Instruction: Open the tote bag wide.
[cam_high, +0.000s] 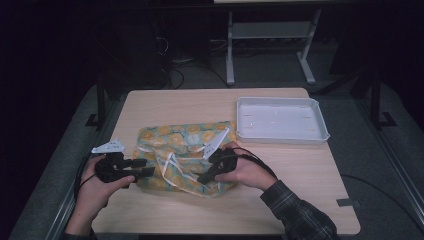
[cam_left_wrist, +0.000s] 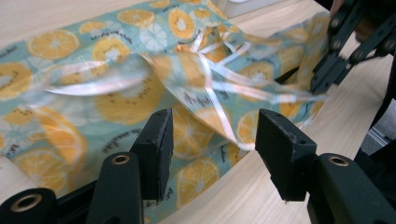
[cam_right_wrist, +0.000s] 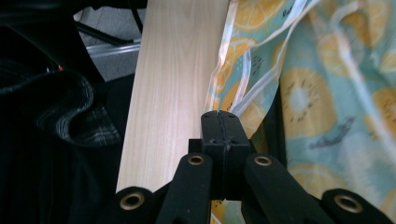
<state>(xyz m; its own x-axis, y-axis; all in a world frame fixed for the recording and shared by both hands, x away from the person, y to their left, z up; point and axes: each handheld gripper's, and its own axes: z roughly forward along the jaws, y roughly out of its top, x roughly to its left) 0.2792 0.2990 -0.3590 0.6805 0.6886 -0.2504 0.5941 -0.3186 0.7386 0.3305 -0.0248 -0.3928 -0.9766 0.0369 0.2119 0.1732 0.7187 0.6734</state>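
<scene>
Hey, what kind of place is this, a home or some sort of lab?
Probably a lab or workshop rather than a home: a plain wooden table on a metal frame, grey carpet with loose cables, and another metal-legged bench behind in a dim room.

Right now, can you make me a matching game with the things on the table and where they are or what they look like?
Things:
1. left gripper
2. right gripper
3. white tray
4. fruit-print bag

Descriptions:
A. empty, at the table's far right
B. fingers wide apart
C. lying flat with pale ribbons across it
D. fingers pressed together at the cloth's edge

Pairs: 1-B, 2-D, 3-A, 4-C
</scene>
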